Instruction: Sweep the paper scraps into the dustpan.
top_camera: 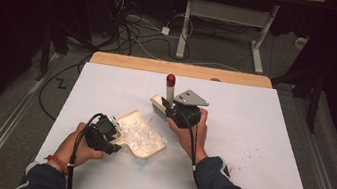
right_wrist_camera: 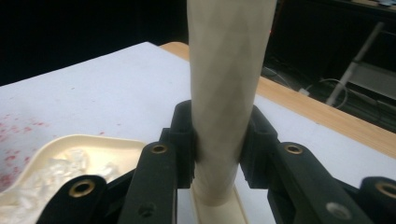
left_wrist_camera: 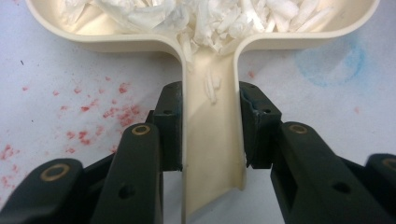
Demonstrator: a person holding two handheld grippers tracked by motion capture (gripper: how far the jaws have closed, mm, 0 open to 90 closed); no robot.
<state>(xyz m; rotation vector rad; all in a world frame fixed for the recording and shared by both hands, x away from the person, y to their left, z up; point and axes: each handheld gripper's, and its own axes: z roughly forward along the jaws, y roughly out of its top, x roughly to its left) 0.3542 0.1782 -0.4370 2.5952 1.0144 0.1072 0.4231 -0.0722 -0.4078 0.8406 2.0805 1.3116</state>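
In the high view, a cream plastic dustpan-shaped tray (top_camera: 142, 138) full of white paper scraps (top_camera: 137, 134) lies on the white table cover (top_camera: 251, 137), near the person's edge and a little left of centre. The left gripper (top_camera: 116, 143) holds the tray at its handle end. The right gripper (top_camera: 168, 108) is further back, just beyond the tray, and holds a cream brush with a red cap on the handle (top_camera: 169, 90), the handle standing nearly upright and the brush head near the table.

In the left gripper view, the two black jaws are closed against both sides of the tray's narrow handle (left_wrist_camera: 212, 135). The scraps (left_wrist_camera: 205, 18) fill the wide part, and a few pieces lie in the handle channel. Red specks (left_wrist_camera: 84, 126) are scattered on the cover beside it (also a faint blue ring on the other side).

In the right gripper view, the jaws are clamped on the cream handle of the brush (right_wrist_camera: 224, 93), and the tray (right_wrist_camera: 70, 154) lies beside it at the lower left.

My judgement: most of the sweeping is done, because the scraps are already collected in the tray. What is left seems to be small, perhaps a last pass with the brush, then carrying the tray away to empty it.
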